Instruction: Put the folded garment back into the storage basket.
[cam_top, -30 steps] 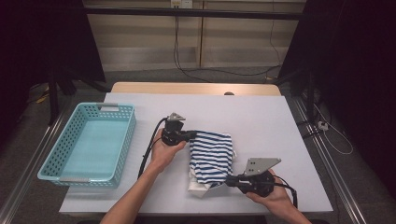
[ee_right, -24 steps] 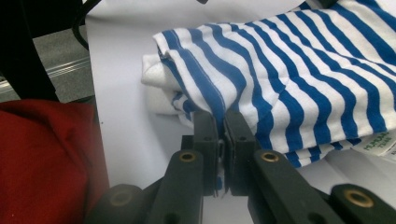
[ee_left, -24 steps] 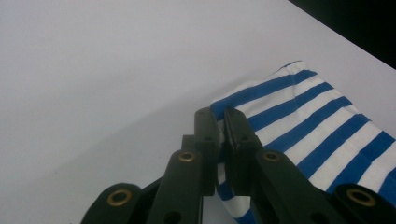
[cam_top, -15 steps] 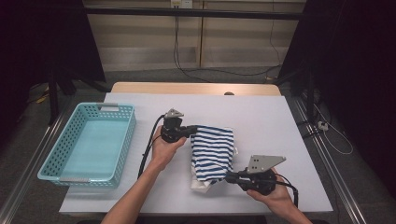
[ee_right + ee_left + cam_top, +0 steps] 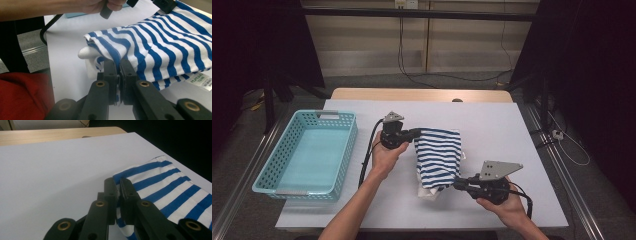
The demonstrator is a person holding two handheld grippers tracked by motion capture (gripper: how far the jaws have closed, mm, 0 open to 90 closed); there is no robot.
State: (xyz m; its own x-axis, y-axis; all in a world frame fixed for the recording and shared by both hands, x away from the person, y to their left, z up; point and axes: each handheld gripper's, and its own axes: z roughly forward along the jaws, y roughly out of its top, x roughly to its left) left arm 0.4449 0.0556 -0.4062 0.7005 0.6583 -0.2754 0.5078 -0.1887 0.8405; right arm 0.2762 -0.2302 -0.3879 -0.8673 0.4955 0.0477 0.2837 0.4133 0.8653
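My right gripper sits nearest me, toward the front right of the table, jaws pinched tight on the near edge of the striped shirt. In the right gripper view the blue-and-white cloth is bunched between the jaws, with a white under-layer folded beneath and a small label lying on the table beside it

Shirt lies mid-table, partly folded, long axis running from my right gripper away and slightly left, up to my left gripper. That one grips the far left corner, jaws clamped narrow on the fabric; the left gripper view shows the striped hem caught between them, the rest spreading off to the right of the jaws

So the shirt spans both grippers, one end in each: near end in the right, far end in the left. My judgement: a fold is in hand, and the next move depends on carrying one held end over toward the other along that axis

Further left, well apart from the shirt, the light blue basket stands at the table edge. The left gripper is nearer it, so I expect the left hand would lead any transfer there
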